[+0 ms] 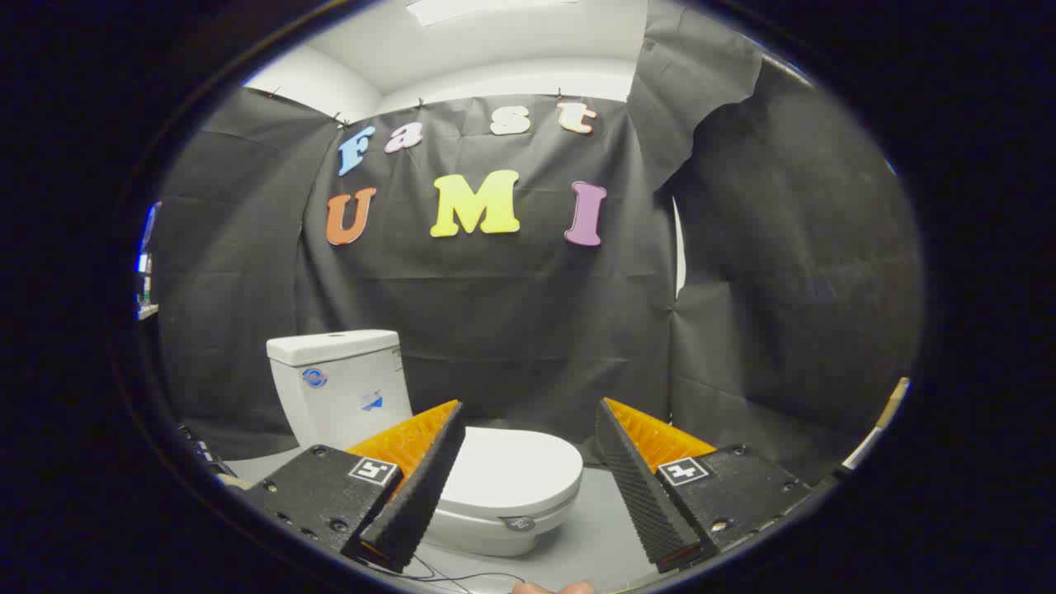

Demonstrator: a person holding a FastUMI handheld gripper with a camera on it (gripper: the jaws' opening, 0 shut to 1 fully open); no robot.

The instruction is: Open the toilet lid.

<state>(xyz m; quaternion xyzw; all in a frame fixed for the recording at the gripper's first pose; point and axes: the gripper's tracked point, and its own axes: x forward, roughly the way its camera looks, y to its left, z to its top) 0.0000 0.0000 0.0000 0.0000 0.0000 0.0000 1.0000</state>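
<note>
Sitting flat and closed, the glossy white oval toilet lid (516, 472) lies just beyond the gripper (528, 487), whose fingers are spread wide, holding nothing. White ceramic tank (338, 384) behind it, grey floor (594, 540) underneath.

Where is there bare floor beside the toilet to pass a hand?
Free: the grey floor past the lid's front rim, up to the black cloth wall. Crowded: the tank side, close to the wall. The open gripper holds nothing, its fingers flanking the closed lid.
</note>
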